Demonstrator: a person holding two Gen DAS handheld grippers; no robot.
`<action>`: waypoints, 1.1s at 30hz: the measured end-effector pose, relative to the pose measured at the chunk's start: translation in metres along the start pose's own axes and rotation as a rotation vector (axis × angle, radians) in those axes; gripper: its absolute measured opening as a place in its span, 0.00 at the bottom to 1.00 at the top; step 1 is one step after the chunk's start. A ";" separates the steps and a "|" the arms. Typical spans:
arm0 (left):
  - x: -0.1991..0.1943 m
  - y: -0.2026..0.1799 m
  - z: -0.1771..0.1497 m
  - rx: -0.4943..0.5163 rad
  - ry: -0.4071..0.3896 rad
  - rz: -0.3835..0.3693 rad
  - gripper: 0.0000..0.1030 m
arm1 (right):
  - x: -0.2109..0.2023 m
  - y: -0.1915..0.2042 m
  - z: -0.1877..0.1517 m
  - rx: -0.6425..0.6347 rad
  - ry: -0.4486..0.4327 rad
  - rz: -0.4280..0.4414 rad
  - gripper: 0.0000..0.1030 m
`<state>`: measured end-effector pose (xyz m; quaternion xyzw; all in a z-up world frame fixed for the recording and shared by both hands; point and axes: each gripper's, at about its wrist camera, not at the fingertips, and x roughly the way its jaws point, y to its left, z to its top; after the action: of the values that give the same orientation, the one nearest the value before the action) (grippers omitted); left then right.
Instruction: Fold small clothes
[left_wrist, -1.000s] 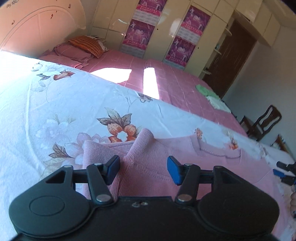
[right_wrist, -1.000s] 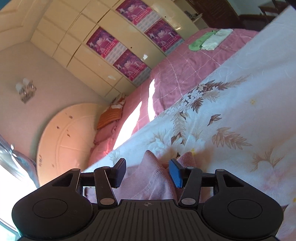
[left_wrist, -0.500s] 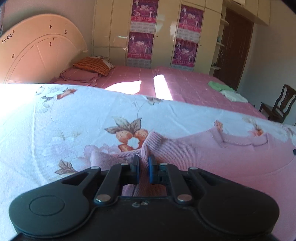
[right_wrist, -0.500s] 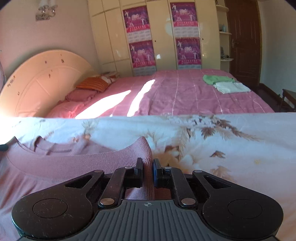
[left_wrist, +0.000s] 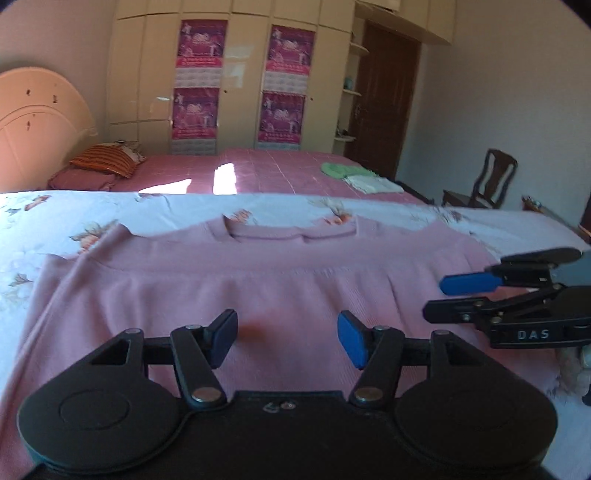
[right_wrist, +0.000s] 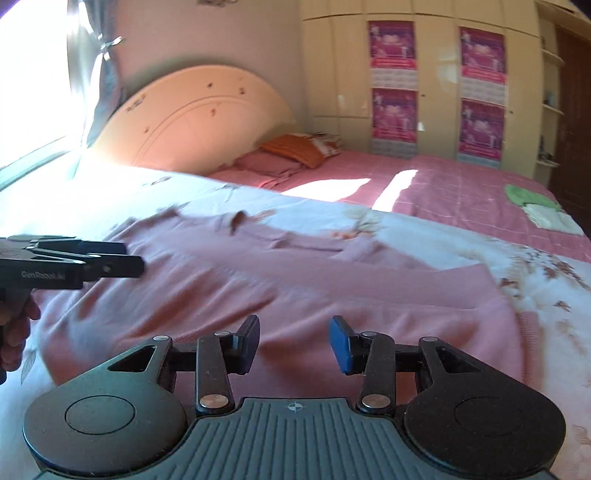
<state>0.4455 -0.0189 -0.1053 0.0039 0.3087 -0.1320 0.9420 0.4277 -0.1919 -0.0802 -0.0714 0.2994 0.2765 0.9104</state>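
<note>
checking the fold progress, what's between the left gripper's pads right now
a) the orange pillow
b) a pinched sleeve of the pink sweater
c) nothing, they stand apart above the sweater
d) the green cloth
c: the left gripper has its jaws apart, just opened, with only the flat pink sweater showing behind the gap.

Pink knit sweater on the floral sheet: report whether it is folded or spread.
Partly folded. The pink knit sweater lies flat, collar away, both sleeves turned in across its body; its lower half is hidden.

Two wrist views, both close above the bed and angled down.
Both share the pink sweater (left_wrist: 280, 280) and wardrobe (right_wrist: 436, 85) (each shows the other gripper).
</note>
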 end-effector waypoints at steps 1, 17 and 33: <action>0.007 -0.004 -0.006 0.038 0.028 0.030 0.59 | 0.008 0.006 -0.004 -0.036 0.030 -0.034 0.41; -0.048 -0.047 -0.018 0.026 -0.056 -0.036 0.59 | -0.056 0.025 -0.034 0.058 0.024 -0.125 0.41; -0.088 0.106 -0.053 -0.156 0.030 0.348 0.56 | -0.110 -0.066 -0.074 0.394 0.057 -0.252 0.41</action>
<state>0.3728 0.1101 -0.1047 -0.0140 0.3268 0.0573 0.9432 0.3532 -0.3197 -0.0780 0.0629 0.3618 0.0948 0.9253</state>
